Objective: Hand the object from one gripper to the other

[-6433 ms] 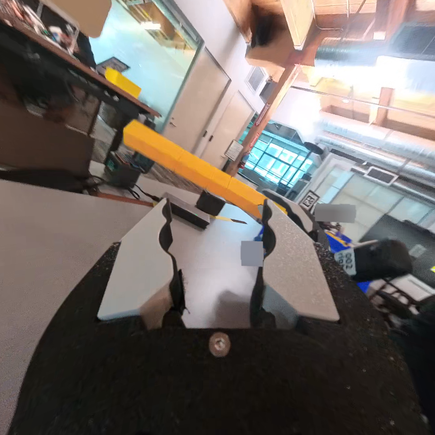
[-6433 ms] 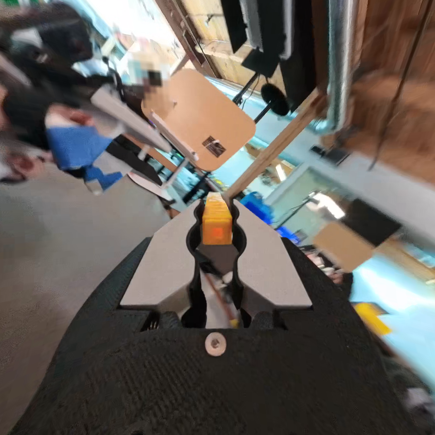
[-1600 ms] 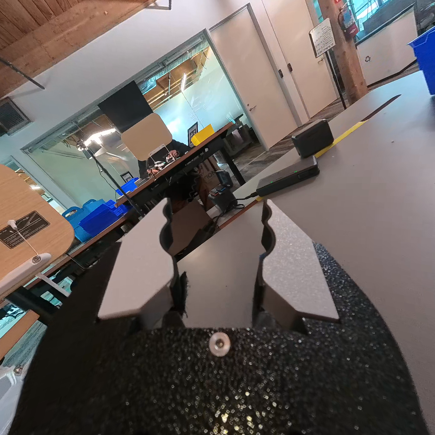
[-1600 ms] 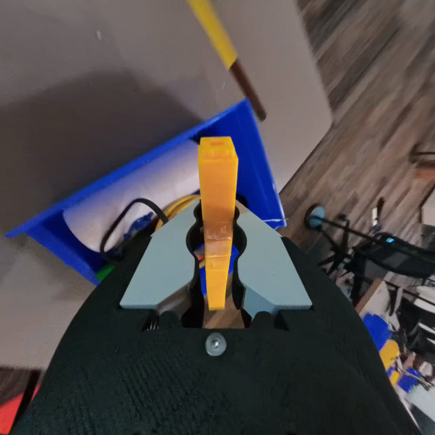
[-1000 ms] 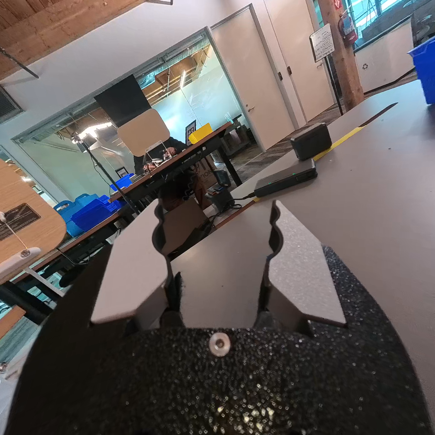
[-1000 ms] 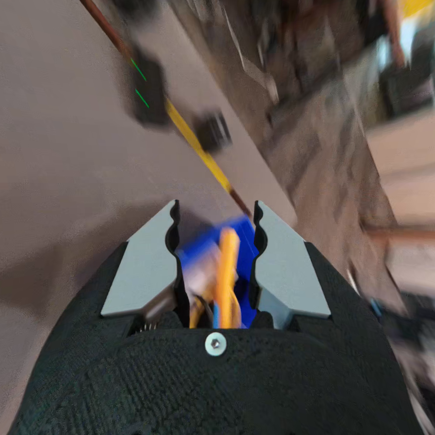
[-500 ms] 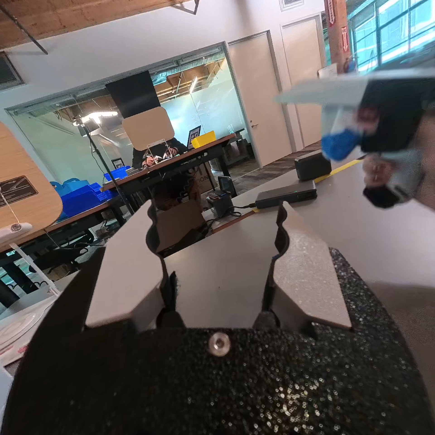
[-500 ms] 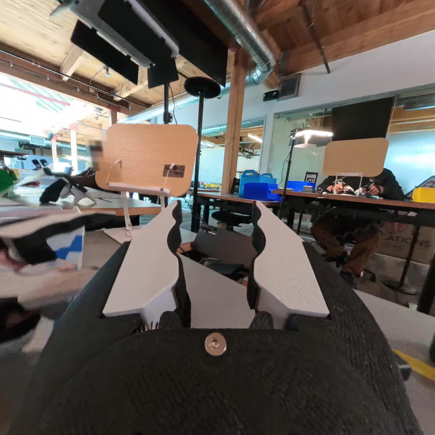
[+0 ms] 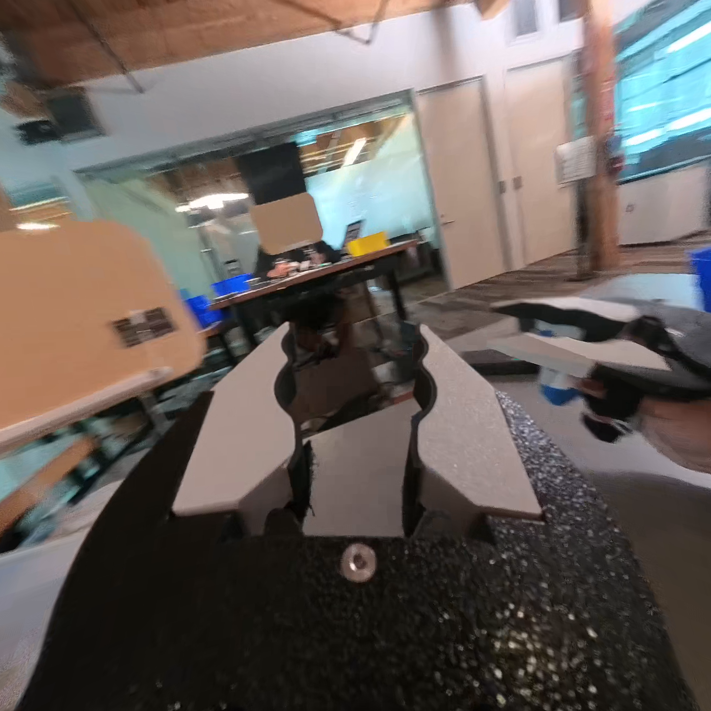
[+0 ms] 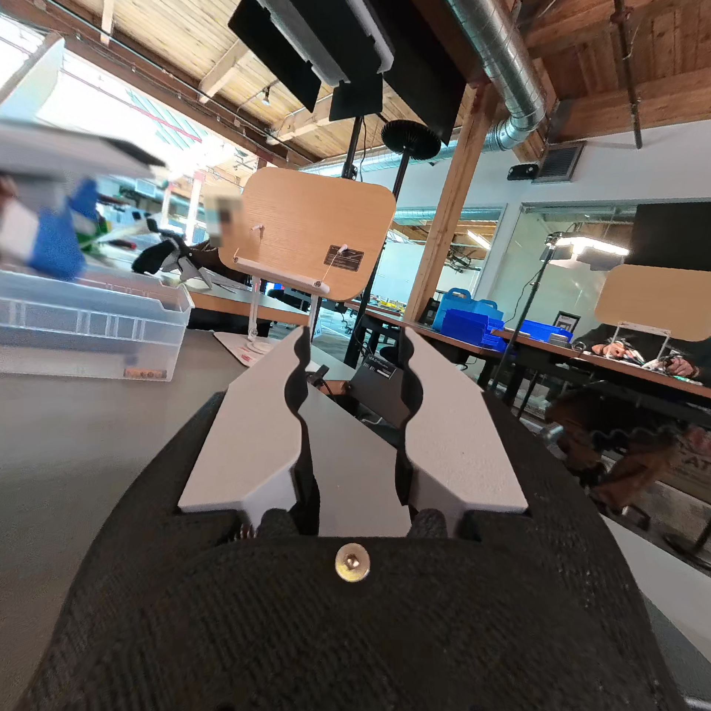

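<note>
The object to be handed over showed in neither view, so where it lay could not be told. The left gripper [image 9: 354,346] was spread, with nothing between its grey fingers [image 9: 246,423] — only the grey table [image 9: 358,473] and its far edge showed through the gap. The right gripper [image 10: 354,346] was likewise spread and bare, its fingers [image 10: 458,431] pointing low across the same table toward the far side of the room.

In the left wrist view the right gripper appeared again at the right, blurred, held in a hand [image 9: 669,434] just above the tabletop. In the right wrist view a blurred shape at the far left edge may have been the left gripper — too smeared to say.

On the table to the left stood a clear plastic bin [image 10: 96,323], and beyond it a wooden board on a white stand [image 10: 307,234]. Far off, blue bins [image 10: 473,319] sat on another long table, where a person [image 10: 631,350] sat working behind a second board.
</note>
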Demonstrator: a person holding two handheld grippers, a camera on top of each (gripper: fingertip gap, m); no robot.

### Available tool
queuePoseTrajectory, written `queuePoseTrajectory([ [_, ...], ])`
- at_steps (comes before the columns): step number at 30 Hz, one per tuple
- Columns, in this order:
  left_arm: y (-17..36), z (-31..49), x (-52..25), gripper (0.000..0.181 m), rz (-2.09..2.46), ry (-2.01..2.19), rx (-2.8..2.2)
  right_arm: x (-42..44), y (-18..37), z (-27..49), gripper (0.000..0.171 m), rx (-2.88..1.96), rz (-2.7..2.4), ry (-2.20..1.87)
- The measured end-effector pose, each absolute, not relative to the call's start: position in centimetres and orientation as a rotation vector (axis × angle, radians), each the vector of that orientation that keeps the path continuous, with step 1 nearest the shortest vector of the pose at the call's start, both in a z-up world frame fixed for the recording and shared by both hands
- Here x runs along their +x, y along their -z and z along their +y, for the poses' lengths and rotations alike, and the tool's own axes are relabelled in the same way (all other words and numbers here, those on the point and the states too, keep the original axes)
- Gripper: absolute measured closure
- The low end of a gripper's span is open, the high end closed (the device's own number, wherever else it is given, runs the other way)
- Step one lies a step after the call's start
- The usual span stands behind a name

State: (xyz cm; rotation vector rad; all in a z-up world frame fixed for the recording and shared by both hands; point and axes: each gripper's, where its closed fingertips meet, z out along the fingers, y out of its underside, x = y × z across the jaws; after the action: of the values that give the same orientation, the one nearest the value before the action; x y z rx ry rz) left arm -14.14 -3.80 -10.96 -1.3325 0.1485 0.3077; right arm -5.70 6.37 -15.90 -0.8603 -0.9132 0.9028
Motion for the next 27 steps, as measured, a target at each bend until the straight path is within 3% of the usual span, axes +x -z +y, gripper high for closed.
queuePoseTrajectory([
  [4,7.1,-11.1,-22.2,0.128,-0.1,-0.526,-1.377,-5.8,16.0,6.6,0.131,-0.869,-0.92,-0.882],
  [7,8.2,-14.0,-29.0,0.115,-0.232,-0.512,-1.626,-5.7,16.0,6.9,0.133,-0.878,-0.904,-0.882],
  [13,20.4,-16.3,-37.9,0.107,-0.391,-0.181,-2.365,-5.6,16.3,7.6,0.133,-0.914,-0.89,-0.894],
  [16,25.8,-17.3,-39.4,0.092,-0.424,-0.068,-2.573,-5.6,16.3,7.5,0.133,-0.915,-0.896,-0.896],
  [27,31.5,-16.6,-41.2,0.094,-0.375,-0.027,-2.797,-6.0,16.4,6.8,0.133,-0.906,-0.924,-0.926],
])
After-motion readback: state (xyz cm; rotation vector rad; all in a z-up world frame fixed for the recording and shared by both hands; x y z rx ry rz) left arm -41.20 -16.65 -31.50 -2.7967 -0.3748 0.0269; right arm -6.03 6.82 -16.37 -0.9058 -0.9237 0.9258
